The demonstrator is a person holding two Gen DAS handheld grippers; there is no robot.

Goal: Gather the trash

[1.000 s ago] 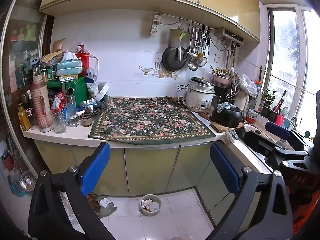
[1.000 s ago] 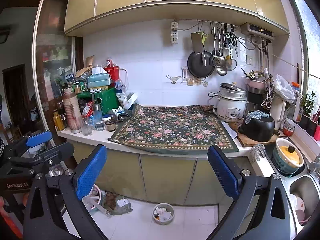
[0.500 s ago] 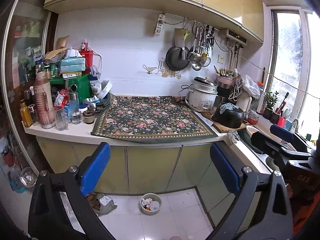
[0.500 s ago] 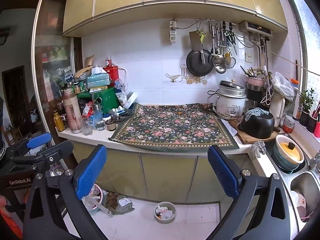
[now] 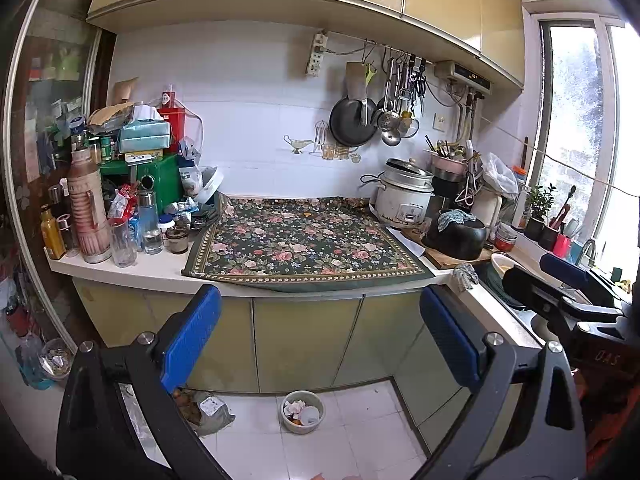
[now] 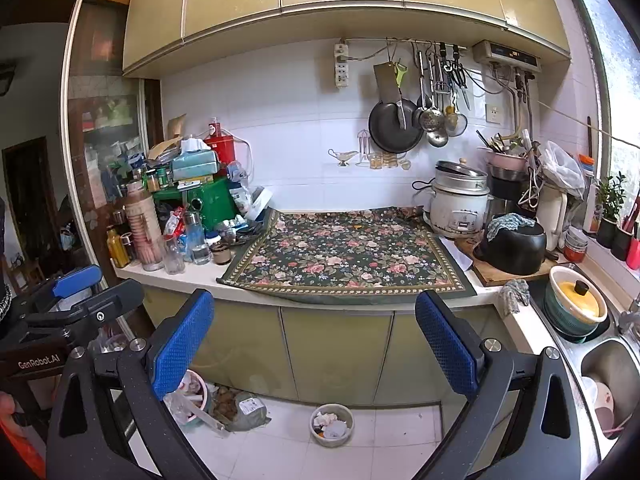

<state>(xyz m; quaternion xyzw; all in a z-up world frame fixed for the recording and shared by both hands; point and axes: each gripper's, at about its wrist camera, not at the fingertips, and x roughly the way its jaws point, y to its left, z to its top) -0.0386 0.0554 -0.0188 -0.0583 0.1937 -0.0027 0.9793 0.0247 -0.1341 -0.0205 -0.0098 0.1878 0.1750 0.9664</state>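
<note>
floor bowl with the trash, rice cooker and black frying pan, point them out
floor bowl (image 5: 285, 411), left wrist view, on its left rim
rice cooker (image 6: 456, 208), right wrist view, white body
black frying pan (image 6: 394, 126), right wrist view, pan's dark face

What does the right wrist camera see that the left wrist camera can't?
Only the right wrist view shows the sink basin and the yellow pot lid beside it. Only the left wrist view shows the right tool at its edge; the right view shows the left tool instead. Both show the floral cloth and the small bowl of trash on the floor.
</note>
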